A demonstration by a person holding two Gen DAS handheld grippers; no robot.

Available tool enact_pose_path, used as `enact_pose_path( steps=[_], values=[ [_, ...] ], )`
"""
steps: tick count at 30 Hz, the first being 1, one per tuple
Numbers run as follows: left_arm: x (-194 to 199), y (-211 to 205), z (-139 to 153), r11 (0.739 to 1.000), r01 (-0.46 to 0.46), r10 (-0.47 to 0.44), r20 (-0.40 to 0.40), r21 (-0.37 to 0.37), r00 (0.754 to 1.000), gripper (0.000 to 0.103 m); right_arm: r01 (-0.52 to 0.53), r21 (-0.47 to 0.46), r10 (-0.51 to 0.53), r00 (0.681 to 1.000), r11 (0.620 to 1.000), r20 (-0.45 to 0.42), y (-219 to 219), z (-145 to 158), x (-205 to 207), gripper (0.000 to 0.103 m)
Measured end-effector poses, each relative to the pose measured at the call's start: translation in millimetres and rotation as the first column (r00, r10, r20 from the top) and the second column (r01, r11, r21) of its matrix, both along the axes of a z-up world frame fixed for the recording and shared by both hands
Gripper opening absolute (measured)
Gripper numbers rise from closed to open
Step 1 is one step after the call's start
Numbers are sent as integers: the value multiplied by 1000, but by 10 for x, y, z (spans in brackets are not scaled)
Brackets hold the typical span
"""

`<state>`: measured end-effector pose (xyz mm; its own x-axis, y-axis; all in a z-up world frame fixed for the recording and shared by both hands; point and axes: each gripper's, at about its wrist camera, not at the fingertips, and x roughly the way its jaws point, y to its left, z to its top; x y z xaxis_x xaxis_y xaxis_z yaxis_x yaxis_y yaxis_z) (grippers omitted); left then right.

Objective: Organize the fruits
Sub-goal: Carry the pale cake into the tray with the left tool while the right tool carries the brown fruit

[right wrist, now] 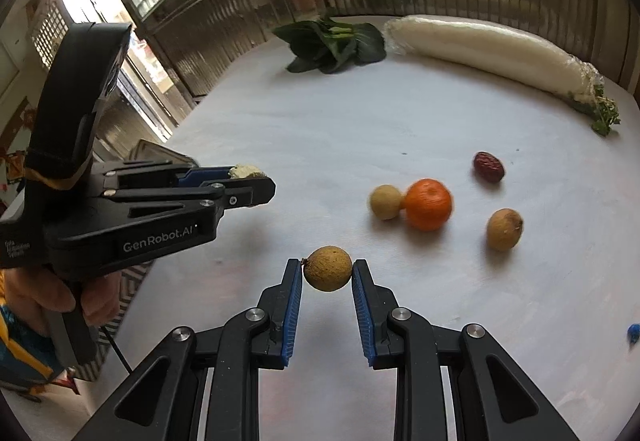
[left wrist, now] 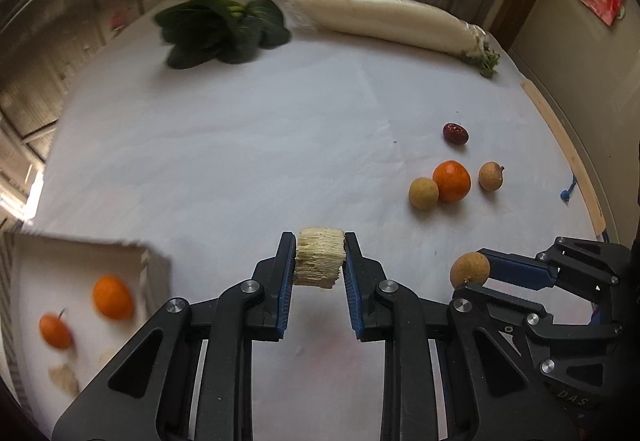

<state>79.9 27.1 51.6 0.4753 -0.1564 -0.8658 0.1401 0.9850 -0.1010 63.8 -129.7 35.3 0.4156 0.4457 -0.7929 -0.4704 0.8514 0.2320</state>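
Note:
My left gripper (left wrist: 320,259) is shut on a pale, ridged chunk of food (left wrist: 319,261) and holds it above the table; it also shows in the right wrist view (right wrist: 250,177). My right gripper (right wrist: 327,273) is shut on a tan longan (right wrist: 328,268), seen at the lower right of the left wrist view (left wrist: 469,269). On the white table lie an orange (left wrist: 451,180), two longans (left wrist: 423,193) (left wrist: 491,175) and a red date (left wrist: 455,133). A white tray (left wrist: 152,261) at the lower left holds two small oranges (left wrist: 113,297) (left wrist: 55,329) and pale bits.
Leafy greens (left wrist: 224,31) and a long wrapped white radish (left wrist: 392,21) lie at the table's far side. A wooden strip (left wrist: 560,145) runs along the right edge, with a small blue object (left wrist: 566,195) near it.

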Motion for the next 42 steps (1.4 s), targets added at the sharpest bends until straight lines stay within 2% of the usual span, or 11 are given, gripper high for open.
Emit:
enact_pose_path(
  steps=[17,26,42],
  values=[
    [-891,599,305,980,-195,193,61,34,979,22,-168,-19,168,985,986,48,680,280,-609,25],
    [-1262,963,357,954,-294,289,84,57,954,22,-262,-26,263,963,965,60,1126,327,-811,25],
    [-1762,1620,262,894,-443,439,65,69,896,22,-414,-57,417,908,908,41,1829,247,-1093,25]
  ],
)
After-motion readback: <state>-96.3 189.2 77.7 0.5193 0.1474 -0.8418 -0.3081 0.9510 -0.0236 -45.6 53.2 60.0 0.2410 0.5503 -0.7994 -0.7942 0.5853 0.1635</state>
